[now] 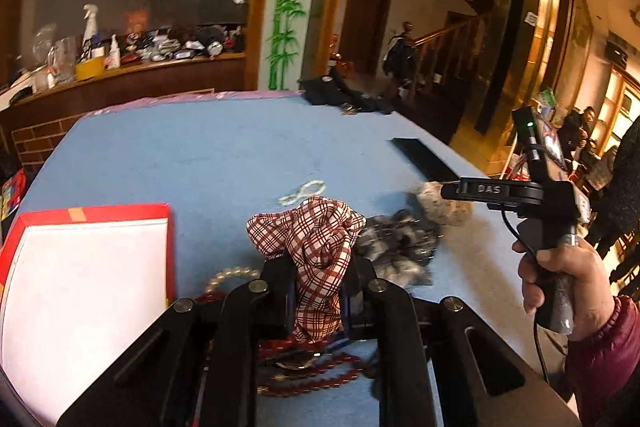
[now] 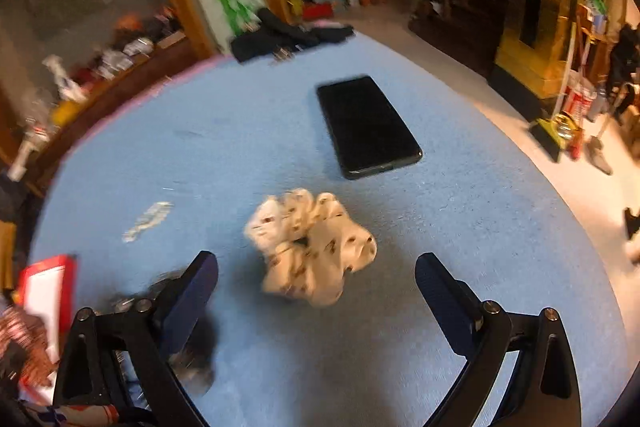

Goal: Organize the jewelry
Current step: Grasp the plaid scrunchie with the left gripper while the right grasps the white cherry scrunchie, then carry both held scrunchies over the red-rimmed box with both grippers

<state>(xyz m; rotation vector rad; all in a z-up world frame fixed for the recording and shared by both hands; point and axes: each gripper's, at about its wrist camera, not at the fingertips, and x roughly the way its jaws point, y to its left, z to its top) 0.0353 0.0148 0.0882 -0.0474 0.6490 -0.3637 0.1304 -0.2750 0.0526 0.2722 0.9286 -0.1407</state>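
Note:
My left gripper [image 1: 318, 279] is shut on a red-and-white plaid scrunchie [image 1: 316, 239] and holds it above the blue table [image 1: 192, 147]. Below it lie a pearl bracelet [image 1: 232, 277] and dark red bead strands [image 1: 316, 375]. A grey scrunchie [image 1: 396, 251] lies just right of it. My right gripper [image 2: 316, 275] is open, its fingers on either side of a cream patterned scrunchie [image 2: 312, 251] on the table; the right gripper also shows in the left wrist view [image 1: 448, 191] by that scrunchie [image 1: 440, 205]. A small white bead bracelet [image 1: 302, 191] lies further back.
A red box with a white inside [image 1: 84, 291] stands at the left. A black phone [image 2: 368, 127] lies behind the cream scrunchie. Dark cloth [image 2: 288, 35] lies at the table's far edge. The table's right edge drops to the floor [image 2: 560, 163].

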